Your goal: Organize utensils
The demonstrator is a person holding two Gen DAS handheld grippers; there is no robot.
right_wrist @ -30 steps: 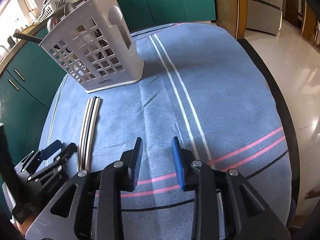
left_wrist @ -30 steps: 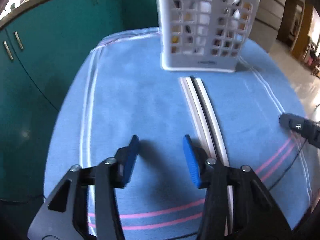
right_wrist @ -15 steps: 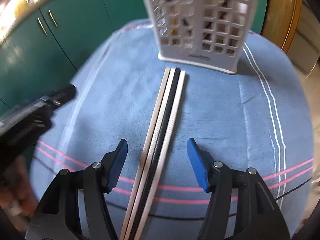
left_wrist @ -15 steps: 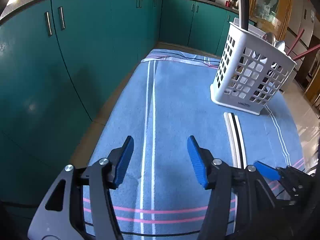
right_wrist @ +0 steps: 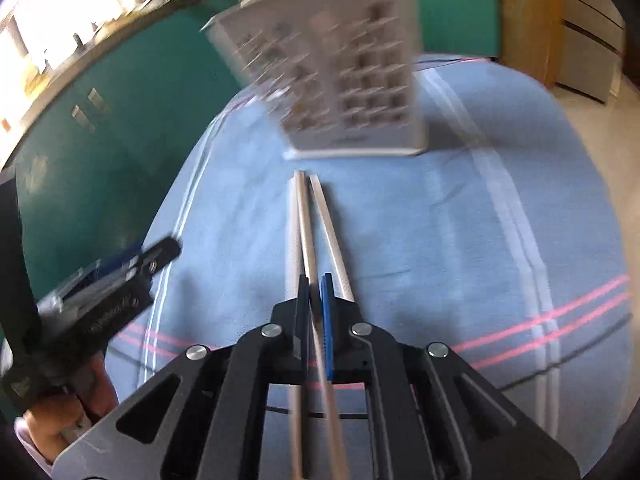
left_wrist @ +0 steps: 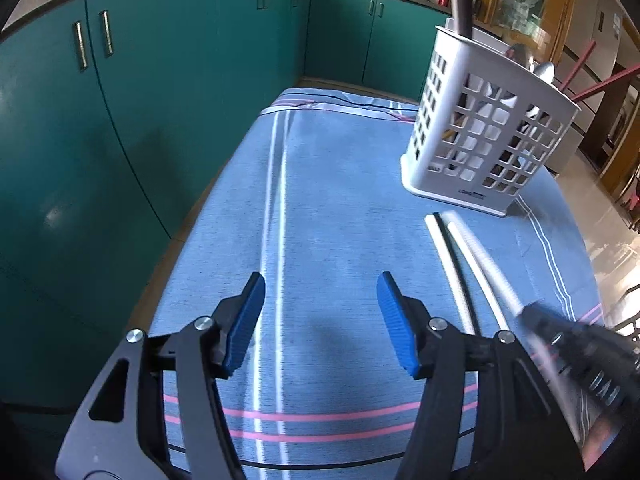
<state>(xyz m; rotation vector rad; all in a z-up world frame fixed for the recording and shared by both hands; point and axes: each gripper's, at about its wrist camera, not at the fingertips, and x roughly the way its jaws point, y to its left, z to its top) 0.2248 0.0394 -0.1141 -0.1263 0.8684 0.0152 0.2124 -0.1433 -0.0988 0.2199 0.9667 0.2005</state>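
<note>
Long chopsticks, white and black, lie on the blue cloth in front of a white slotted utensil basket [left_wrist: 486, 144], which holds spoons and red sticks. In the right wrist view my right gripper [right_wrist: 315, 280] is shut on one white chopstick [right_wrist: 305, 220]; another white one [right_wrist: 330, 236] lies just right of it. The basket [right_wrist: 344, 92] stands beyond, blurred. In the left wrist view my left gripper [left_wrist: 320, 300] is open and empty over the cloth, left of the chopsticks [left_wrist: 456, 272]. The right gripper [left_wrist: 580, 344] shows at the right edge.
The table has a blue cloth [left_wrist: 340, 200] with white and pink stripes. Teal cabinets [left_wrist: 140, 100] stand close along the left and far sides. Tiled floor [left_wrist: 612, 240] lies to the right. The left gripper [right_wrist: 100, 292] shows at the left in the right wrist view.
My right gripper has come down and closed on a chopstick; it was open above them. The left gripper stays open, shifted slightly.
</note>
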